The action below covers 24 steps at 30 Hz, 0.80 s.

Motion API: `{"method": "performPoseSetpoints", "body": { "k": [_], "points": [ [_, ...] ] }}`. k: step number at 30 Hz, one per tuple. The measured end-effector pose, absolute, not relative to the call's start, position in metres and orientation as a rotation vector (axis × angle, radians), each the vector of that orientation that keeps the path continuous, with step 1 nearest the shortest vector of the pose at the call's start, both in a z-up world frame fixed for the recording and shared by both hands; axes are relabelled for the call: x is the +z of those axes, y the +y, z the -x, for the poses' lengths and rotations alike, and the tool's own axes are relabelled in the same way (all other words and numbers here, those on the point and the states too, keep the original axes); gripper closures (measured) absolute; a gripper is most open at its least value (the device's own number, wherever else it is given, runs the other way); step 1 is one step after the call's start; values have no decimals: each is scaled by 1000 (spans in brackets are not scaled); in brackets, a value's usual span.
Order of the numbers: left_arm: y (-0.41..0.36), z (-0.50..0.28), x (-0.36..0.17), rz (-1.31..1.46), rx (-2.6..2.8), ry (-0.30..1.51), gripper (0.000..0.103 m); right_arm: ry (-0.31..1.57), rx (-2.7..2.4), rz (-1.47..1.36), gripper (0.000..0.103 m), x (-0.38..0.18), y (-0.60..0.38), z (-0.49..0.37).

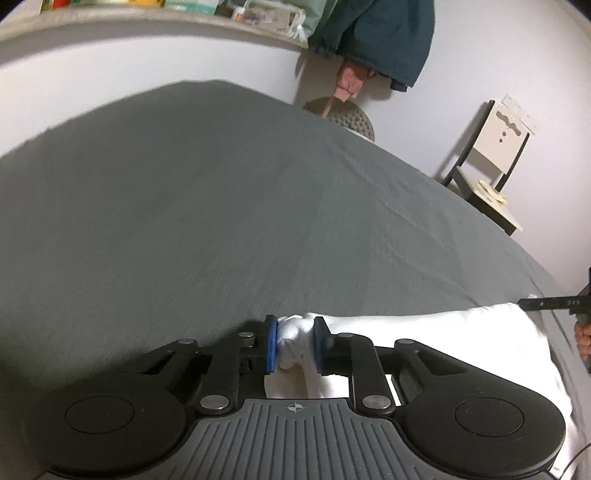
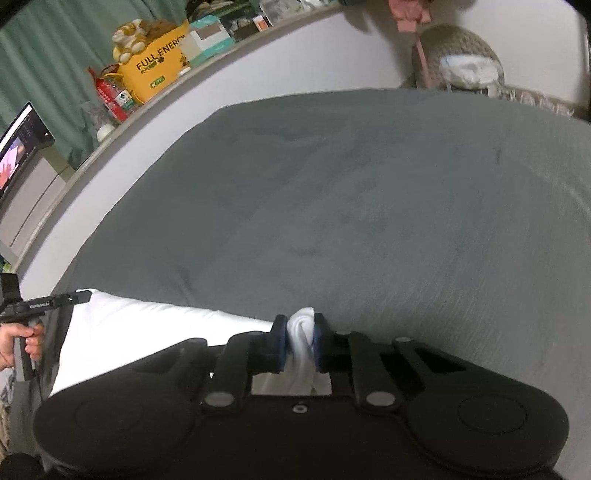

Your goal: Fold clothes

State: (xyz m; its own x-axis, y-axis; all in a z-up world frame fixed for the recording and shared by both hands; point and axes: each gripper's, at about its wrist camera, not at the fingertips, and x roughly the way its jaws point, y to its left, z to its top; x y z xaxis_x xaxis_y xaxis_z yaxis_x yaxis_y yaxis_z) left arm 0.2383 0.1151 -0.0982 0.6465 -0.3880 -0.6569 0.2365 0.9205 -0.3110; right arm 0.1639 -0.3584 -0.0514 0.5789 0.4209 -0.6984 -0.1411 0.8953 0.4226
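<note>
We have a white garment (image 1: 443,332) lying as a long band along the near edge of the bed (image 1: 221,206), and we pinch it at both ends. The left gripper (image 1: 295,349) has its jaws pressed onto a bunched wad of the white cloth; the right gripper (image 2: 300,341) does the same at the other end, with a twisted fold of the cloth between its blue pads (image 2: 281,345). Holding both ends this way lets us, we judge, lift the edge evenly and carry it over in one fold without the cloth sagging to one side.

The bed's grey sheet is smooth, lightly creased and otherwise bare, which gives us room to lay the fold flat. Beyond it runs a pale wall with a ledge (image 2: 207,70) crowded with boxes, a yellow carton (image 2: 155,70) and a plush toy (image 2: 133,33). A chair (image 1: 487,162) stands by the wall, well apart from the bed, and a dark jacket (image 1: 388,37) hangs above.
</note>
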Motion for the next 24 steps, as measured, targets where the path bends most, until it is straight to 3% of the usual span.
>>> {"method": "performPoseSetpoints", "body": {
  "k": [8,17,24],
  "points": [
    [117,-211,-54,140,-401,621,85,759,360,-335,90,-17,-359,-137],
    [149,-129,-14,94,-477,439,85,520,468,-340,90,28,-352,-32],
    [152,-39,13,-163,-595,433,85,543,511,-243,90,33,-338,48]
  ]
}}
